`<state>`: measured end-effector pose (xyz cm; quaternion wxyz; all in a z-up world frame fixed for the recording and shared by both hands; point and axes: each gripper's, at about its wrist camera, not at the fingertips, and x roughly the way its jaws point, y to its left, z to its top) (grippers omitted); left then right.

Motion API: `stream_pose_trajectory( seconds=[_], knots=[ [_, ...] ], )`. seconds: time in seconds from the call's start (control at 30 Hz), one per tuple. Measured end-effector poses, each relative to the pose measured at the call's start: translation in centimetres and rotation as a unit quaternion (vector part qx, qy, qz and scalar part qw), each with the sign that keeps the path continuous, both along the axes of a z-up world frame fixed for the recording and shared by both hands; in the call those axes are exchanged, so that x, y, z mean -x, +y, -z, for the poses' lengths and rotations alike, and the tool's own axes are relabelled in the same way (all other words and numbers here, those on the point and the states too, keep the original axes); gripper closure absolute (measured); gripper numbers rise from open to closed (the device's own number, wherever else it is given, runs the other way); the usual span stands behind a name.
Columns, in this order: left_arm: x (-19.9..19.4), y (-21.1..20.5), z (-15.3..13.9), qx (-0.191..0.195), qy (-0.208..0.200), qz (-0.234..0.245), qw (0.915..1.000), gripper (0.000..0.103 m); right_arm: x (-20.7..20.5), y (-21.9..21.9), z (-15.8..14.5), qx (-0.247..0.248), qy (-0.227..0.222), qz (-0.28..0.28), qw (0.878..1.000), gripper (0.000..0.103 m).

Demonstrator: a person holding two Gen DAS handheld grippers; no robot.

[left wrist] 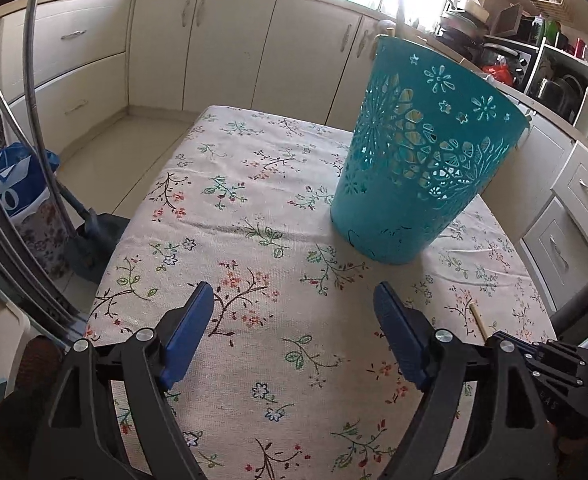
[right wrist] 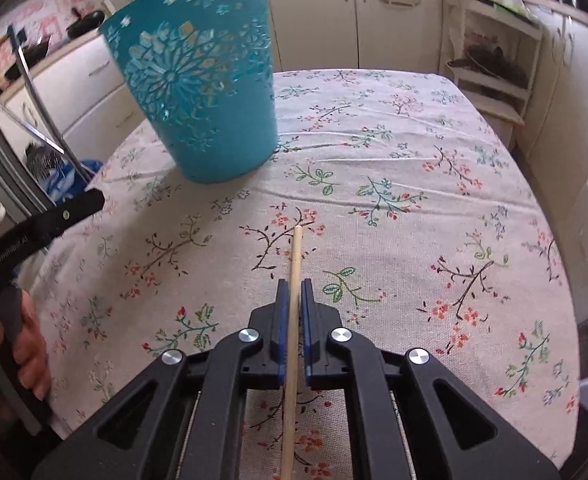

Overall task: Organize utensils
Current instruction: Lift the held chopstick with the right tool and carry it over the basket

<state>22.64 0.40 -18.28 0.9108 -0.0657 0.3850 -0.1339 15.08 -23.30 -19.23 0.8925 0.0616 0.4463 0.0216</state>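
Observation:
A teal perforated basket (left wrist: 422,160) stands upright on the floral tablecloth (left wrist: 254,248); it also shows in the right wrist view (right wrist: 206,84). Wooden sticks poke above its rim (left wrist: 392,32). My right gripper (right wrist: 293,286) is shut on a thin wooden stick (right wrist: 296,256) that points forward toward the basket, just above the cloth. The stick's tip shows in the left wrist view (left wrist: 477,318) beside the right gripper's body. My left gripper (left wrist: 294,300) is open and empty, low over the cloth in front of the basket.
Cream kitchen cabinets (left wrist: 214,48) ring the table. A blue bag (left wrist: 18,184) and a dustpan (left wrist: 90,240) sit on the floor to the left. Appliances (left wrist: 510,56) crowd the counter at the right. A shelf unit (right wrist: 490,64) stands beyond the table's far right edge.

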Motion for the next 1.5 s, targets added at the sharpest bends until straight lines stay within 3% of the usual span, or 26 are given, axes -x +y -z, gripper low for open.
stream_pose_trajectory(
  seconds=[0.1,0.17,0.27,0.37,0.5,0.6,0.83,1.1,1.37,1.5],
  knots=[
    [-0.3,0.0,0.1,0.001,0.007,0.003,1.0,0.025,0.1,1.4,0.1,0.06,-0.011,-0.017,0.998,0.096],
    [-0.3,0.0,0.2,0.003,0.011,0.001,0.9999,0.025,0.2,1.4,0.2,0.059,-0.016,-0.016,0.998,0.097],
    [-0.4,0.1,0.3,0.005,0.015,0.001,0.9999,0.024,0.2,-0.4,0.1,-0.023,-0.006,0.004,1.0,0.097],
    [-0.5,-0.1,0.3,0.003,0.018,0.004,0.9998,0.024,1.4,-2.0,-1.7,-0.127,-0.035,0.008,0.991,0.097],
    [-0.6,-0.3,0.4,-0.001,0.021,0.005,0.9998,0.024,2.1,-3.6,-5.4,-0.21,-0.084,0.012,0.974,0.097],
    [-0.7,-0.3,0.4,0.0,0.023,0.005,0.9997,0.024,1.6,-3.9,-8.5,-0.239,-0.122,0.009,0.963,0.097],
    [-0.6,-0.4,0.5,-0.002,0.022,0.01,0.9997,0.024,-1.3,-2.0,-15.2,-0.243,-0.204,-0.019,0.948,0.097],
    [-0.4,-0.5,0.3,-0.001,0.017,0.016,0.9997,0.024,-5.1,-0.4,-20.7,-0.216,-0.277,-0.002,0.936,0.097],
    [-0.4,-0.6,0.4,0.002,0.018,0.022,0.9996,0.023,-10.0,-0.7,-22.2,-0.209,-0.321,0.032,0.923,0.097],
    [-0.7,-0.7,0.5,0.002,0.024,0.024,0.9994,0.023,-12.3,-0.5,-21.6,-0.202,-0.319,0.043,0.925,0.097]
  ],
)
